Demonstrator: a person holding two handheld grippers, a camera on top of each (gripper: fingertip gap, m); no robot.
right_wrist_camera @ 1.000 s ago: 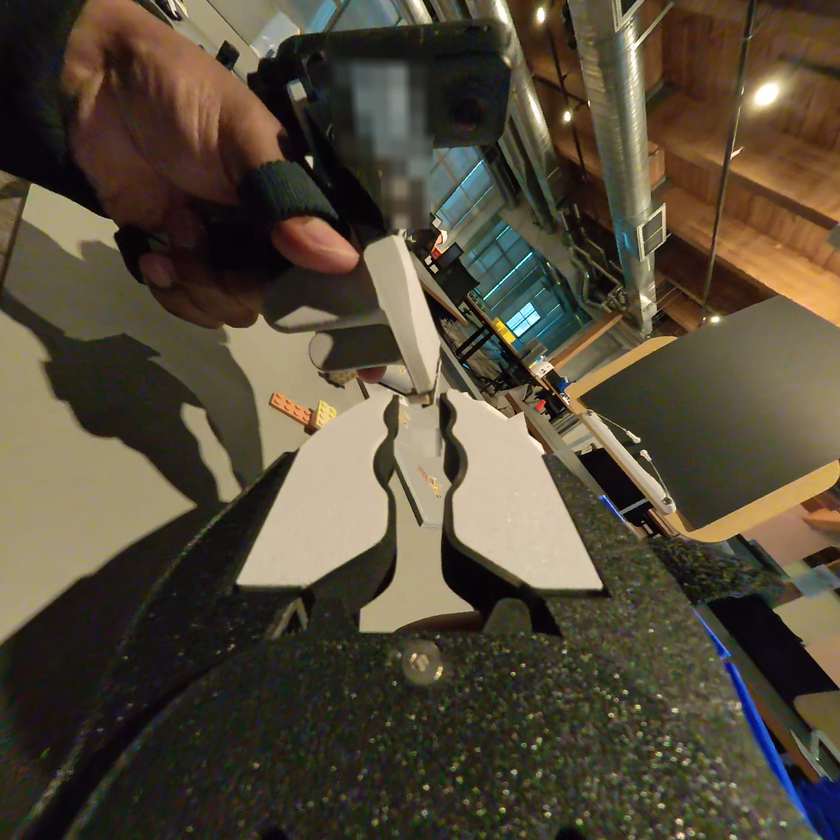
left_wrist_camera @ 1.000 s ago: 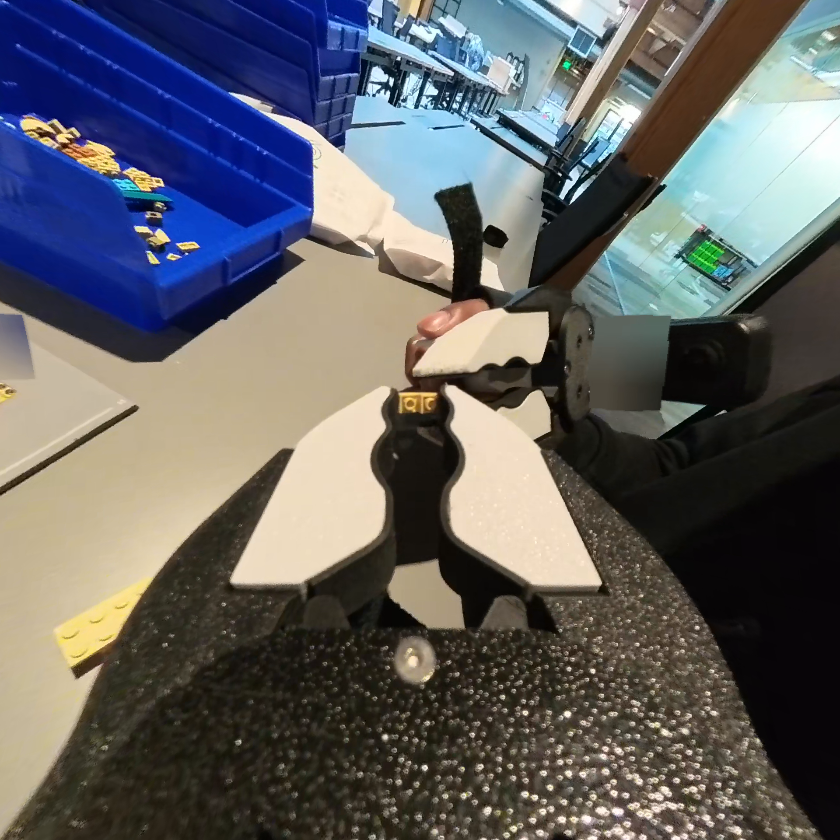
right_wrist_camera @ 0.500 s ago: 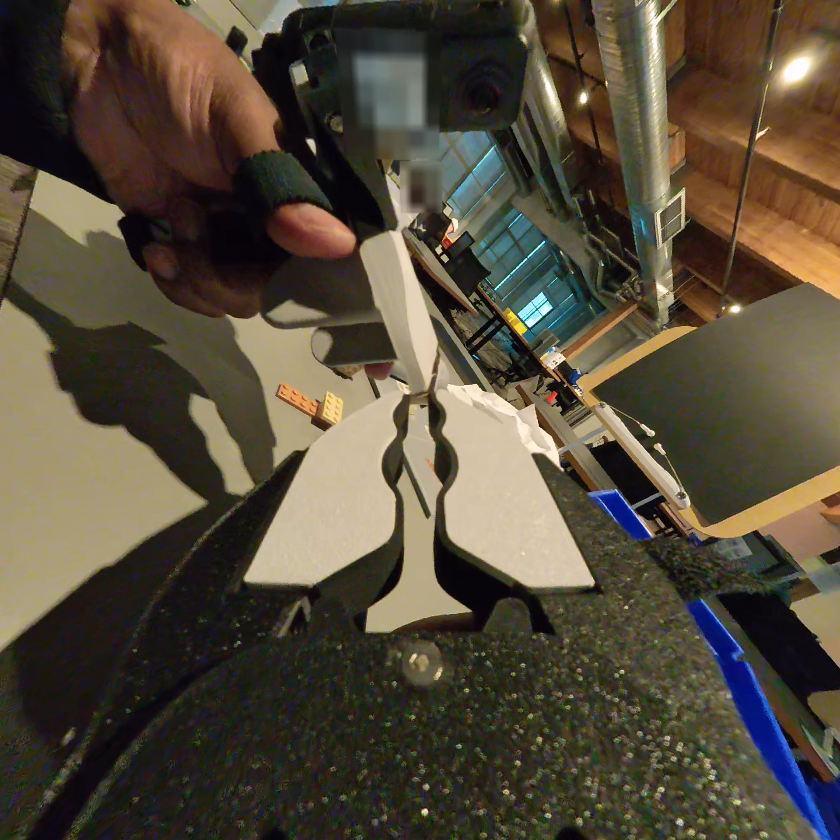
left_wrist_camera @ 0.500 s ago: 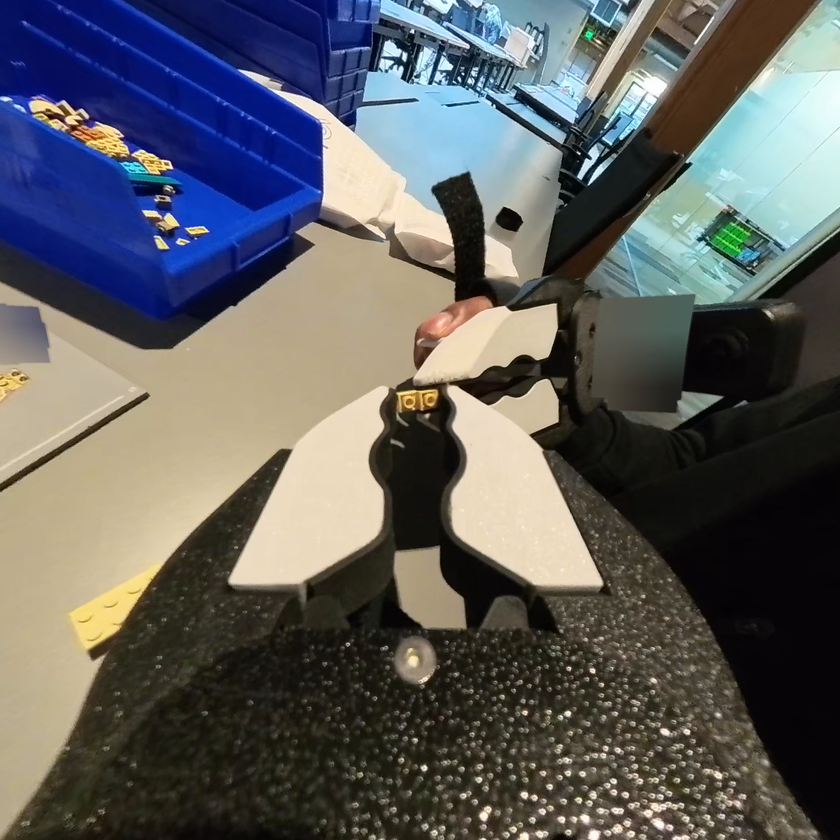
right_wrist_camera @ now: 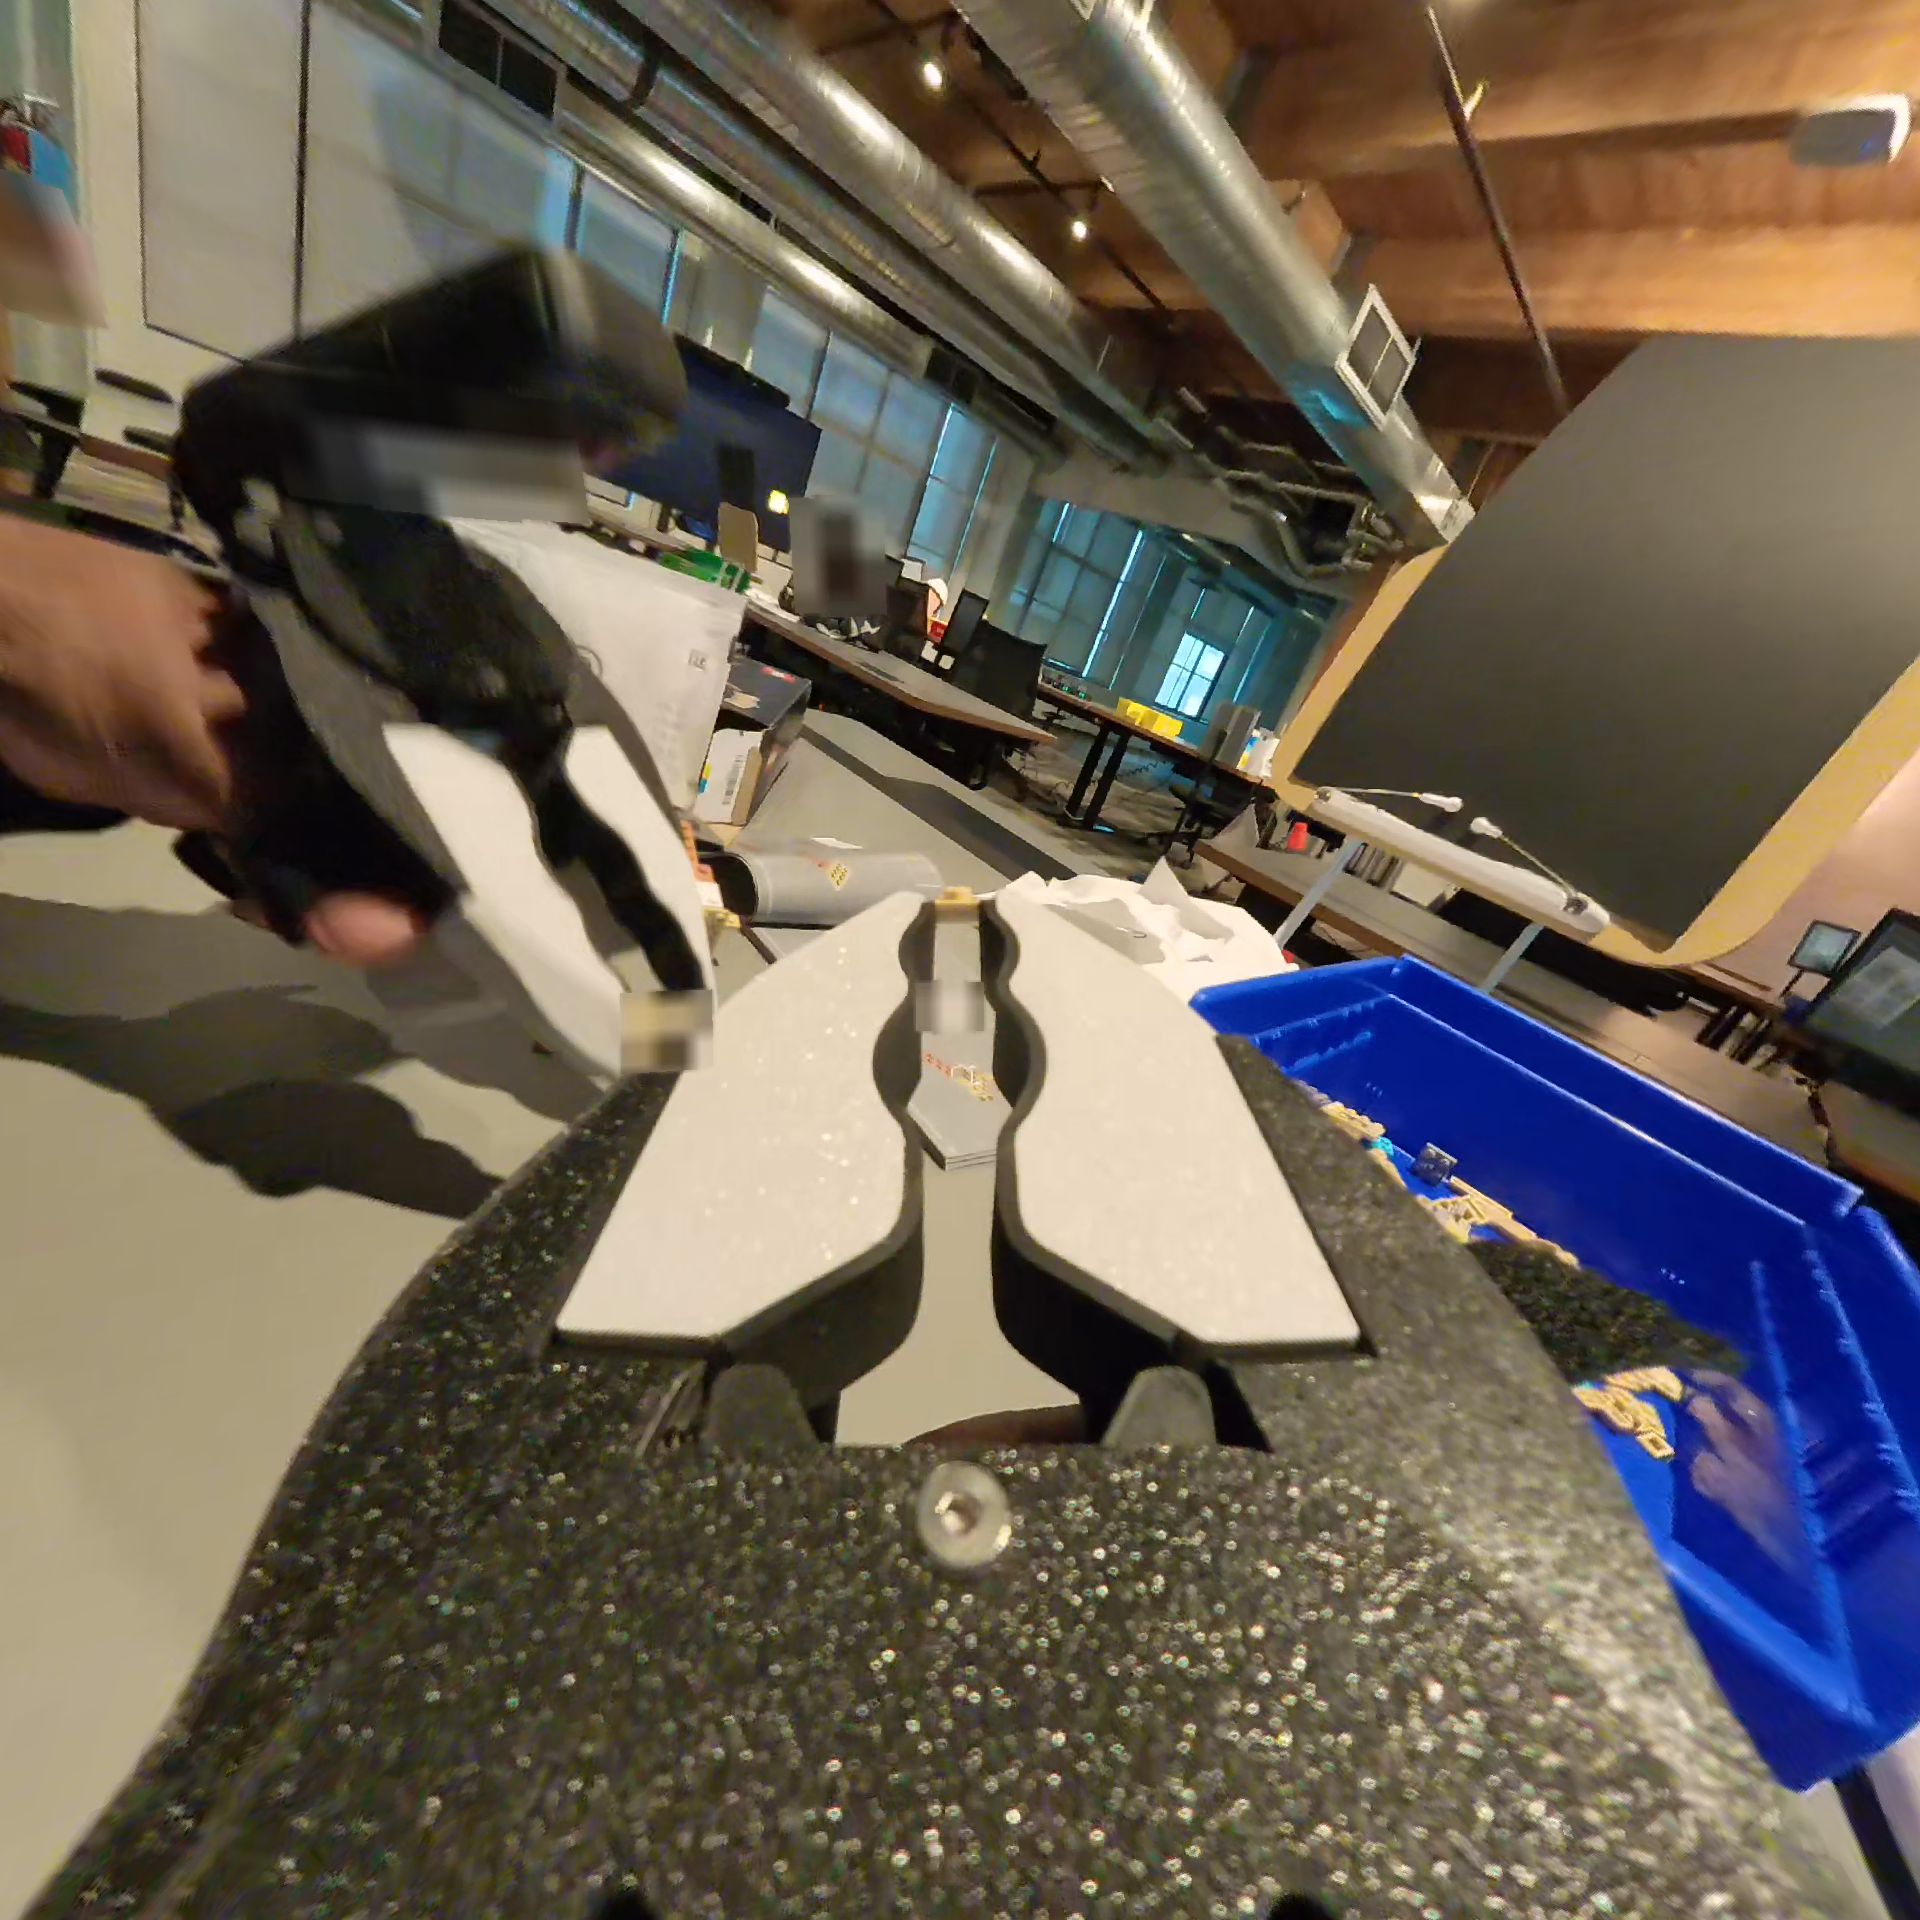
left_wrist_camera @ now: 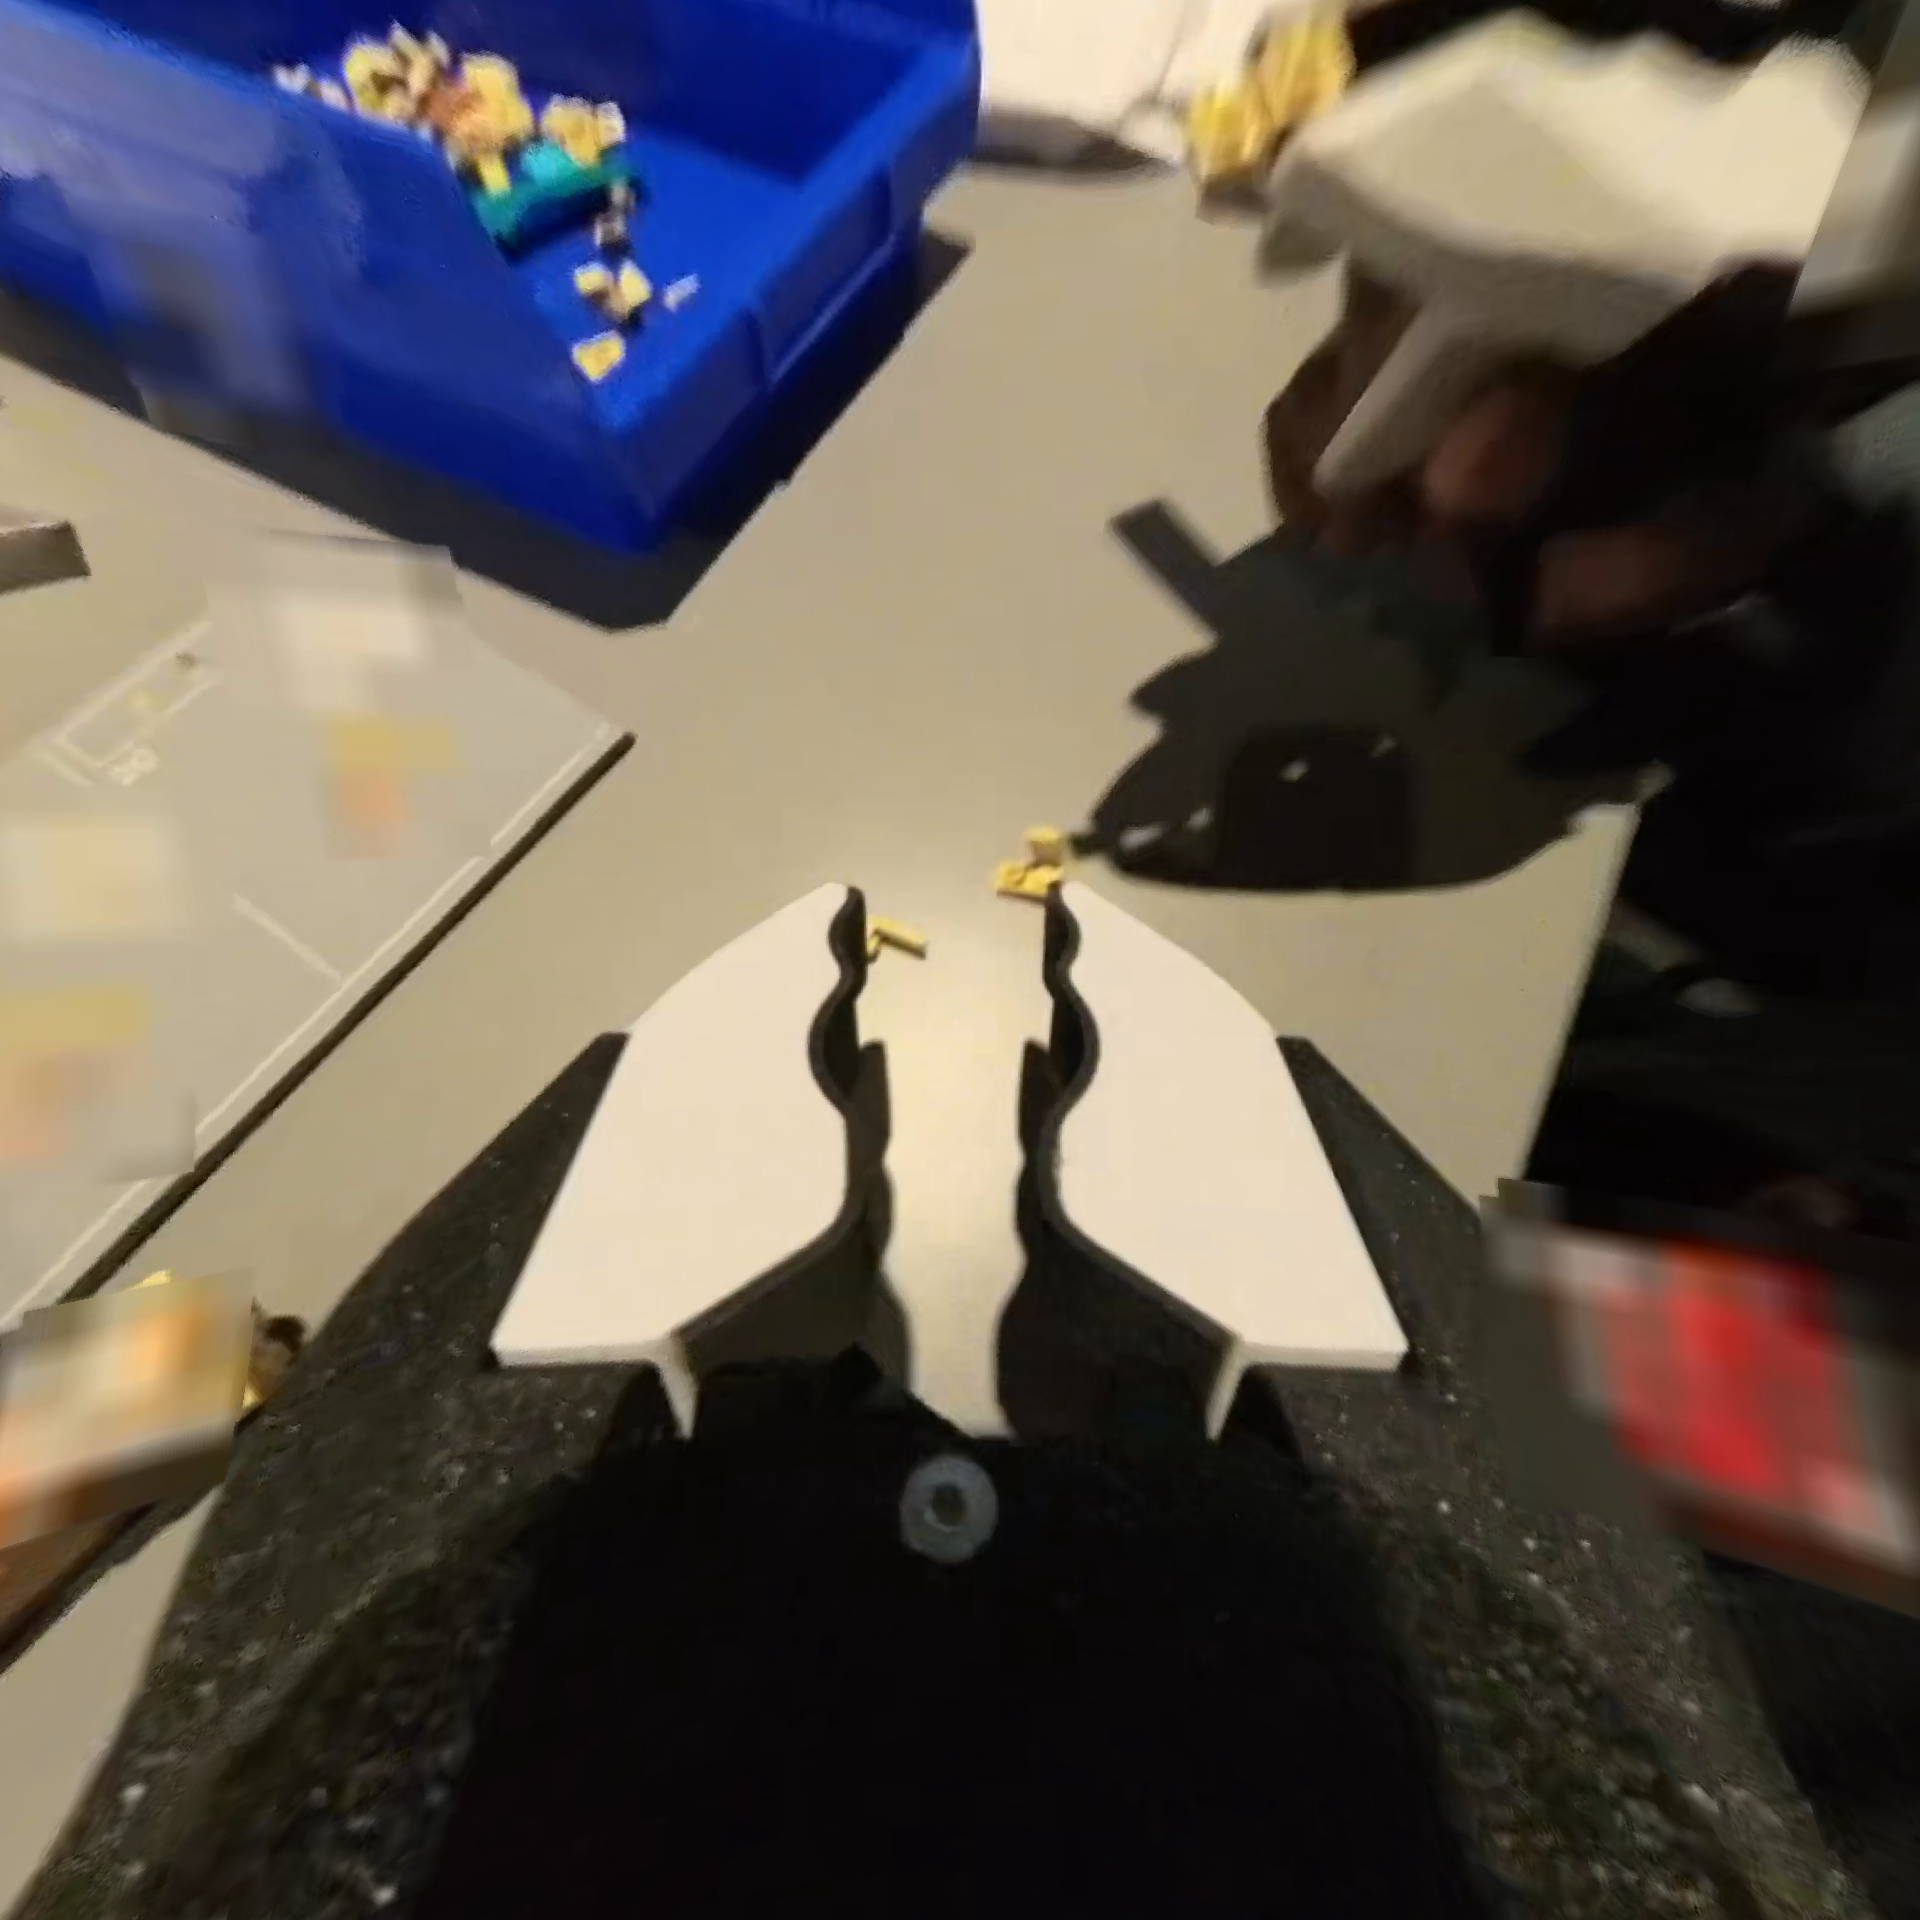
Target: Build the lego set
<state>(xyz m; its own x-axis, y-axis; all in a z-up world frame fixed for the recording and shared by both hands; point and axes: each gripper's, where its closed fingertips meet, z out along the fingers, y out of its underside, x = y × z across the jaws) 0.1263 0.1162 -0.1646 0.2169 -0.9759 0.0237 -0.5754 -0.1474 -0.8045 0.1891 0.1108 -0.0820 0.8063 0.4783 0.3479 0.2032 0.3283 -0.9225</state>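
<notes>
In the left wrist view, which is blurred, my left gripper [left_wrist_camera: 954,914] is open and empty, low over the grey table [left_wrist_camera: 883,665]. Two small yellow lego pieces, one [left_wrist_camera: 899,940] and another [left_wrist_camera: 1034,868], show just by its fingertips. My right gripper [right_wrist_camera: 954,914] is shut on a small gold lego piece [right_wrist_camera: 954,904] and held above the table. It also shows in the left wrist view [left_wrist_camera: 1278,125], up at the right, with yellow pieces [left_wrist_camera: 1262,62] at its tips. The left gripper [right_wrist_camera: 649,1013] shows at left in the right wrist view, held by a hand [right_wrist_camera: 94,686].
A blue bin [left_wrist_camera: 727,364] with several loose lego pieces stands at the back left of the left gripper; it also shows in the right wrist view [right_wrist_camera: 1714,1174]. An instruction sheet [left_wrist_camera: 312,852] lies to the left. Crumpled white paper [right_wrist_camera: 1122,914] lies behind.
My left gripper has opened and let go of the gold piece, and has swung down toward the table. My right gripper has moved away from it, shut on a gold piece.
</notes>
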